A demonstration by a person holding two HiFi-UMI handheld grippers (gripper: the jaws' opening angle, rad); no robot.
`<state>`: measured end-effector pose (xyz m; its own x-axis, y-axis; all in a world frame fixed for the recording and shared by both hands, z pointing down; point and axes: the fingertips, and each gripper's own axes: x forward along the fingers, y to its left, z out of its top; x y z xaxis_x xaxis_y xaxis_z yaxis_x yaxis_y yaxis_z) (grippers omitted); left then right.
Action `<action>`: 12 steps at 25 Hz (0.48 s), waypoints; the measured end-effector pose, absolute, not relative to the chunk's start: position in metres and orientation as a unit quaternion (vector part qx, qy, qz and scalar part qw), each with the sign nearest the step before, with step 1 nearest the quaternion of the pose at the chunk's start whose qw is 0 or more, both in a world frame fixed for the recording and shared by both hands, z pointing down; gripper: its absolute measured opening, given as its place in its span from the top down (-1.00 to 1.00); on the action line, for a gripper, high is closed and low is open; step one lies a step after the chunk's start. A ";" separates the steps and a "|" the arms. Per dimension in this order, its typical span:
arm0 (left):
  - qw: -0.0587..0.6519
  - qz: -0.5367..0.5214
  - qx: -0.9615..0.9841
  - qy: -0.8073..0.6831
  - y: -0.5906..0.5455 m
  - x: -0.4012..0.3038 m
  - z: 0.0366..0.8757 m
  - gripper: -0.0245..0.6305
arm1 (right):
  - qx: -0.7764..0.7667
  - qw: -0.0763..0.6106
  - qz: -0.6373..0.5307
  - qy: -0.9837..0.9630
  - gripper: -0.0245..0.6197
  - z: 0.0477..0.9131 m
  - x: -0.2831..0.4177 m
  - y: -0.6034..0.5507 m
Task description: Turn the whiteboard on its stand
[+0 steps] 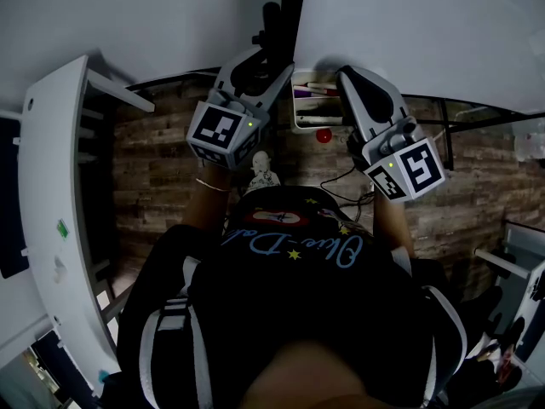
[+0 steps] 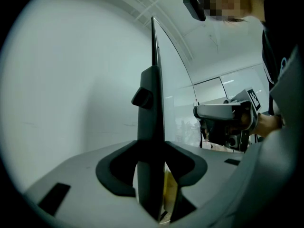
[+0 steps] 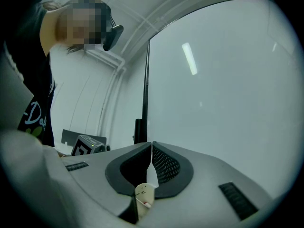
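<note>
**Turn the board from a firm hold on its bar**

The whiteboard [image 1: 426, 32] stands just right of the upright bar [image 2: 151, 118], with its left edge running close along that bar. Our left tongs [image 2: 151, 146] are clamped on the bar itself, both pads against its dark sides, just short of a small knob [image 2: 141, 98]. Our right tongs [image 3: 151, 145] are right of the bar, at the board's lower edge. They are drawn together to a slit, and we cannot tell whether the board's thin rim sits in it. A tray of markers [image 1: 317, 113] hangs just right of the bar, below the board.

To turn it well, we think both hands should move together and slowly, so the panel swings without twisting. If the knob is a lock, the board may resist, and we should not force it. The markers could roll out of the tray, so we should avoid any jerk.
</note>
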<state>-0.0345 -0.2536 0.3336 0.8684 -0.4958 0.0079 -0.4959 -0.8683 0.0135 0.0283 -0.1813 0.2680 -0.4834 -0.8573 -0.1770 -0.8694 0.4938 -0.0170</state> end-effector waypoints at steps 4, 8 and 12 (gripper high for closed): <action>0.012 0.003 0.965 -0.261 -0.249 -0.038 0.334 0.36 | -0.498 0.081 0.038 0.862 0.86 0.268 0.026 -0.177; 0.010 0.001 0.964 -0.266 -0.243 -0.046 0.337 0.35 | -0.494 0.082 0.039 0.865 0.86 0.271 0.018 -0.170; 0.005 -0.002 0.963 -0.270 -0.239 -0.049 0.335 0.35 | -0.492 0.083 0.039 0.866 0.86 0.269 0.017 -0.165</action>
<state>-0.0487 -0.2388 0.3352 0.8542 -0.5199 -0.0016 -0.5198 -0.8542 0.0113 0.0168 -0.1655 0.2693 -0.5015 -0.8460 -0.1813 -0.8589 0.5120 -0.0137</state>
